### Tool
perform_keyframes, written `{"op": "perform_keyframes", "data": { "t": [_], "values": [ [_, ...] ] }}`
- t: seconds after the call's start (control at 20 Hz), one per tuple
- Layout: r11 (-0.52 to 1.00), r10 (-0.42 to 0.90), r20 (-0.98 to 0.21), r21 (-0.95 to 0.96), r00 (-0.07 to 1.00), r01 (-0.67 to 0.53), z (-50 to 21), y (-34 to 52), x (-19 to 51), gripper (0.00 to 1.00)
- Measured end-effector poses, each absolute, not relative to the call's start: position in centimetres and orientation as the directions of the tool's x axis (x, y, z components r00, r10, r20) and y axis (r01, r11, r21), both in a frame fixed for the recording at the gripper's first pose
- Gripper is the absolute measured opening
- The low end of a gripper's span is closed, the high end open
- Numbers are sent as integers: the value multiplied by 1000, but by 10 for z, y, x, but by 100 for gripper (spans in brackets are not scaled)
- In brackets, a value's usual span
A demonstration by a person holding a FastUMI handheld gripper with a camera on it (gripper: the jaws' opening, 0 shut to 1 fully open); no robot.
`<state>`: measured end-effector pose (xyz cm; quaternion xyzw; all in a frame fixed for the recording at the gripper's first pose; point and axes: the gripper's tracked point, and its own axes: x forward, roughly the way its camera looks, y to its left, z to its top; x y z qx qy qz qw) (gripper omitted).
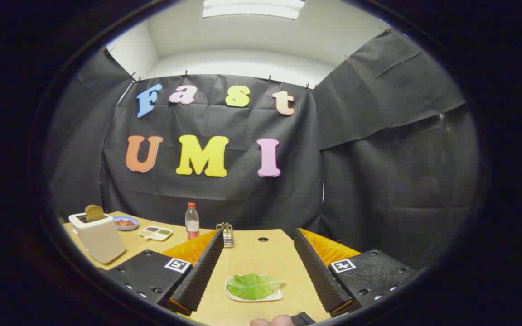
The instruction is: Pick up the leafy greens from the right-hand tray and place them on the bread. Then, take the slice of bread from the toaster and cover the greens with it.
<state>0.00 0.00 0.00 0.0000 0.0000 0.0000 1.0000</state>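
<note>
black cloth walls close off the booth behind a pale wooden worktop [261, 258]. leafy greens [253, 285] lie on a small white tray [274, 297], flat on the worktop between the two fingers of the hand-held gripper [256, 285] and slightly below them. toaster [99, 237] stands well off to the left, a slice of bread [94, 212] poking up from its slot; behind it a blue dish [125, 222] and a small divided tray [156, 232]. bottle [192, 221] and a metal rack [227, 233] sit further back near the cloth. the base bread for the greens: cannot place it from here. risks, as judged: the leaf is thin and lies flat, so closing too high would pinch nothing, and closing too low could catch the tray rim and lift or drag the tray along; a light tray may also slide if a finger nudges it sideways. a limp leaf could fold or slip free on the carry toward the bread. gripper state: fingers spread wide, well apart, holding nothing and touching neither leaf nor tray. a fingertip [268, 322] of the person's hand shows just below.
</note>
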Motion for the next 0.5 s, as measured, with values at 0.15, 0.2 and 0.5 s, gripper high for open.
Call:
{"op": "perform_keyframes", "data": {
  "t": [0.15,0.2,0.5],
  "values": [
    [999,40,1,7,999,-40,-3,11,-4,96],
    [999,45,-2,9,999,-45,-5,12,-3,96],
    [996,92,-20,19,996,-92,-12,31,-2,96]
  ]
}}
